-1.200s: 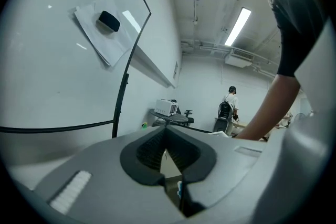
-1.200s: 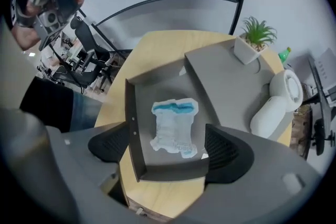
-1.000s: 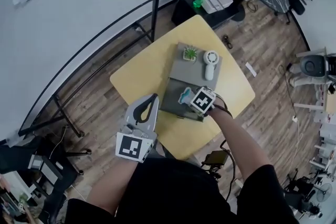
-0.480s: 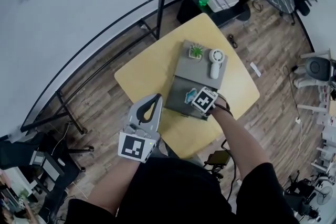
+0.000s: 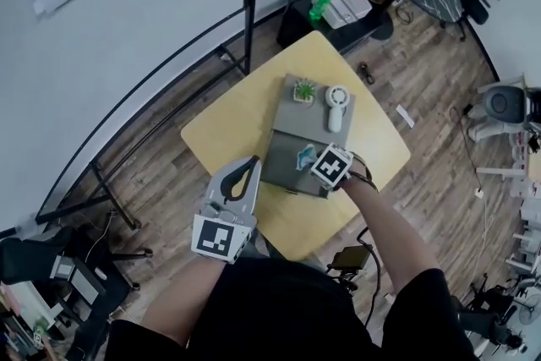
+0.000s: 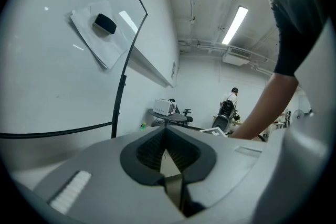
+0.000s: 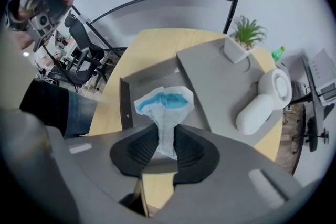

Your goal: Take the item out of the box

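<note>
Right gripper: I have it pointing straight down over the grey box. Its jaws have just been closing and now pinch the narrow middle of the diaper between the ribbed pads.

Diaper: white with a blue band. In my right gripper view it fans out toward 12 o'clock from the right gripper, over the open inside of the box. In my head view the diaper shows at 10 o'clock of the marker cube. I cannot tell whether its free end touches the box floor.

Left gripper: I hold it off the box, over the table edge at 8 o'clock of the box. In its own view the left gripper has its fingertips meeting, with nothing between the pads.

Lid: it lies open and flat at 12 o'clock of the box.

Potted plant: small, green, in a white pot, upright on the far left corner of the lid. In my right gripper view the potted plant sits at 2 o'clock.

Handheld fan: white, lying flat on the lid just beside the plant, at its 3 o'clock. In my right gripper view the handheld fan lies at 3 o'clock.

Table: yellow top, carrying the box and lid.
</note>
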A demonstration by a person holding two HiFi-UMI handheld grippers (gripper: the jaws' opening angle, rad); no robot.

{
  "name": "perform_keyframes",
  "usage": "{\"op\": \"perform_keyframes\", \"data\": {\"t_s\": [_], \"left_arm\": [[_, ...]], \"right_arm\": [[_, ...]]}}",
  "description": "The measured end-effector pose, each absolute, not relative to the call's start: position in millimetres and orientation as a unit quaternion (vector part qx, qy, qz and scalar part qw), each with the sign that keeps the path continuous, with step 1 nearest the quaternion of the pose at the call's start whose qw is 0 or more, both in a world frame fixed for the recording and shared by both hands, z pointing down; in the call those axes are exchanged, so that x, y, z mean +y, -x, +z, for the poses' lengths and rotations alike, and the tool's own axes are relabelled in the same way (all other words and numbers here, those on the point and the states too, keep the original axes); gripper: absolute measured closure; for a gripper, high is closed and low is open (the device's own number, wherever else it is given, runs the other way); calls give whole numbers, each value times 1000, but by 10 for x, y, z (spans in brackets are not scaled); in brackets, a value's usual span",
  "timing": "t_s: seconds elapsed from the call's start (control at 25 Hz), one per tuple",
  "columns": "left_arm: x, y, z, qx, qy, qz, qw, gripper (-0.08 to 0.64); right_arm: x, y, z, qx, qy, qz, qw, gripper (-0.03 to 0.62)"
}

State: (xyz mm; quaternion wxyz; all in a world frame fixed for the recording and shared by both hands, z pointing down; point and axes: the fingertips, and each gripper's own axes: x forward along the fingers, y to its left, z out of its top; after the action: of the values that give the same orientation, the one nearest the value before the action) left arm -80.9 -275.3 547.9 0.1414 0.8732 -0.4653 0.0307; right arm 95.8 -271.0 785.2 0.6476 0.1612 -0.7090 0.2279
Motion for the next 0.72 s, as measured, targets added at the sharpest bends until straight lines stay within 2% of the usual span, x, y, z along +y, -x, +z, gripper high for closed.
{"op": "perform_keyframes", "data": {"t_s": [0.28,0.72], "left_arm": [[-2832,597,5233,-450,-885,18,118,560],[-2902,184,4851,-421,-903,2,85,560]], "right_arm": [[-2866,-1017,7069,-747,-200,181,608,499],[-2958,-942,5596,-816,-301,60,490,499]]}}
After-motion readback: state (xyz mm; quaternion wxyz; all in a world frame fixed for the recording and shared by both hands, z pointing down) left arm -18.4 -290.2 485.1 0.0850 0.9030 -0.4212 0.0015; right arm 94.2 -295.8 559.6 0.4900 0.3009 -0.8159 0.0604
